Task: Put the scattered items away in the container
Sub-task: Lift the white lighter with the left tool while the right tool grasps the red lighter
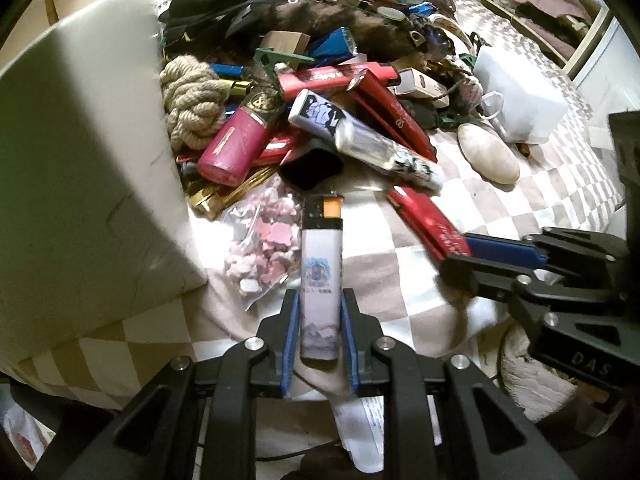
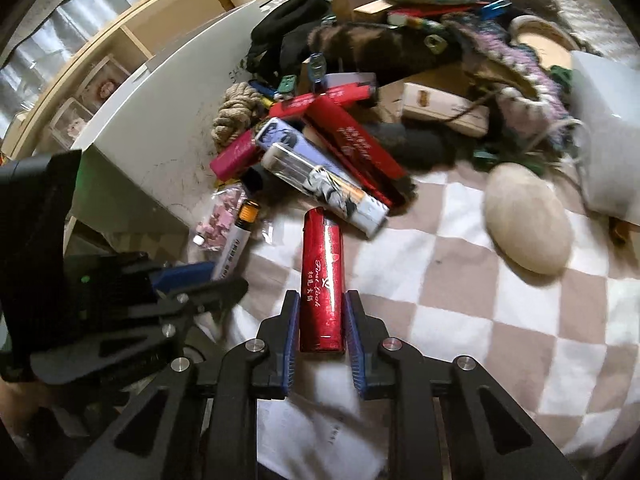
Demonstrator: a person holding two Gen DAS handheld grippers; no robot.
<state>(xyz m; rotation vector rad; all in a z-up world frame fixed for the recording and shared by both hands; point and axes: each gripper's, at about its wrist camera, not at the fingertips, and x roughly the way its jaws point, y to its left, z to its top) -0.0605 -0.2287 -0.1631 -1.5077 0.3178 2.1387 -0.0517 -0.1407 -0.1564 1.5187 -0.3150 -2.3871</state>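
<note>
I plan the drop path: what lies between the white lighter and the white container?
In the left wrist view, a clear bag of pink pieces lies between the white lighter and the white container.

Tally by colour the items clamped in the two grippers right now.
white lighter, in the left gripper: 1
red lighter, in the right gripper: 1
Total: 2

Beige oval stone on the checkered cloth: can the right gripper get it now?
Probably not yet: the right gripper is shut on a red lighter. The stone itself lies uncovered.
</note>
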